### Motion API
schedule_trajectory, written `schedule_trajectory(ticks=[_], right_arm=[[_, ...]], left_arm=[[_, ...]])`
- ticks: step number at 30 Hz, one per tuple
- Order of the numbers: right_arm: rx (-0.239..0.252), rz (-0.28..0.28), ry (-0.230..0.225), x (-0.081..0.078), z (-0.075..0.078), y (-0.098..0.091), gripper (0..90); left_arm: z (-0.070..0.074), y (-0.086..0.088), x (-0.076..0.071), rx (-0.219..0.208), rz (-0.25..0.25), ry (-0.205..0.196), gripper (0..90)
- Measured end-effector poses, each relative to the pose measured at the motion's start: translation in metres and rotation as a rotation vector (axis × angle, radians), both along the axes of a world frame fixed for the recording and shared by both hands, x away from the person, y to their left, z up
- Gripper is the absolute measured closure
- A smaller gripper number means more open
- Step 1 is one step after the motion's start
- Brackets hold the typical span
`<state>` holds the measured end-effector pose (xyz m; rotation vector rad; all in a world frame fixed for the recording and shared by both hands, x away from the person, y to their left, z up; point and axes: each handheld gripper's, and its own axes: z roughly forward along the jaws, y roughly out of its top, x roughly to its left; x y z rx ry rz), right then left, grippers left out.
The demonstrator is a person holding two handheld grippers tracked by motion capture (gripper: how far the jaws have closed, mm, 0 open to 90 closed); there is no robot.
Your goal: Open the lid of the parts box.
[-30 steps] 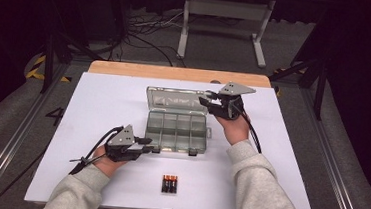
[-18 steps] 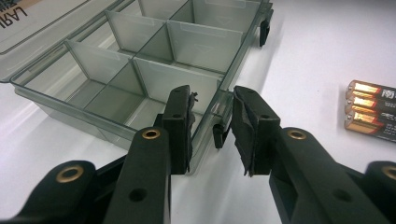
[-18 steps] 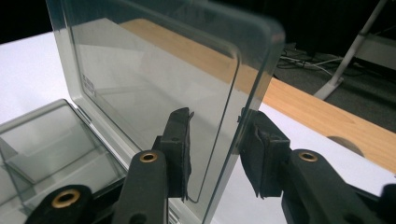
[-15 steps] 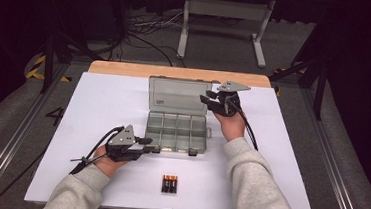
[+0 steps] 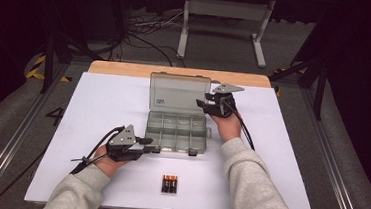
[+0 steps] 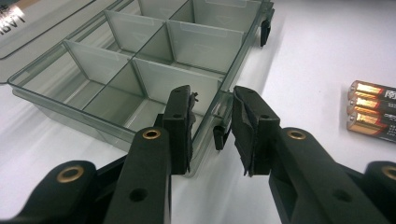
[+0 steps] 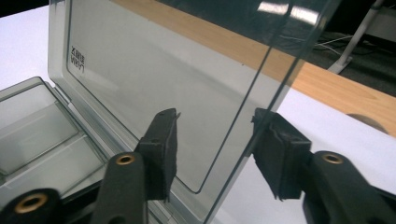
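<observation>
Grey sleeves (image 5: 254,190); black grippers with brass rivets (image 6: 151,134), grey triangular plates (image 5: 122,136), trailing cables (image 5: 244,129).

Lid (image 5: 178,91) swung further back, now more upright; right gripper (image 5: 204,105) lowered, jaws just opening, astride lid edge.

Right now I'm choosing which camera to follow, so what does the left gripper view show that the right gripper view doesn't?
Left gripper view: the left gripper with its jaws astride the box front wall by a latch, the empty compartments, three batteries on the sheet.

Right gripper view: the right gripper with the raised lid edge between its jaws, which have just been opening, pads off it; the wooden table edge.

Both: the clear box and white sheet.
</observation>
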<state>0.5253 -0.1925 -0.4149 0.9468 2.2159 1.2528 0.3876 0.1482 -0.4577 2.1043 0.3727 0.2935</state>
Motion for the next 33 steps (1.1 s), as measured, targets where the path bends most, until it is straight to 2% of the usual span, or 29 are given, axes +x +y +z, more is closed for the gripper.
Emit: schedule_trajectory(ticks=[14,29,33], right_arm=[[-0.003,0.001,0.053,0.009,-0.017,0.001,39.3],[0.029,-0.019,0.134,0.016,-0.029,-0.003,33.5],[0.051,-0.018,0.16,0.017,-0.031,-0.004,32.5]], left_arm=[[0.0,0.0,0.0,0.004,0.001,-0.005,68.0],[0.0,-0.001,0.0,0.005,0.001,-0.006,68.0],[0.0,-0.001,0.0,0.006,0.0,-0.006,67.9]])
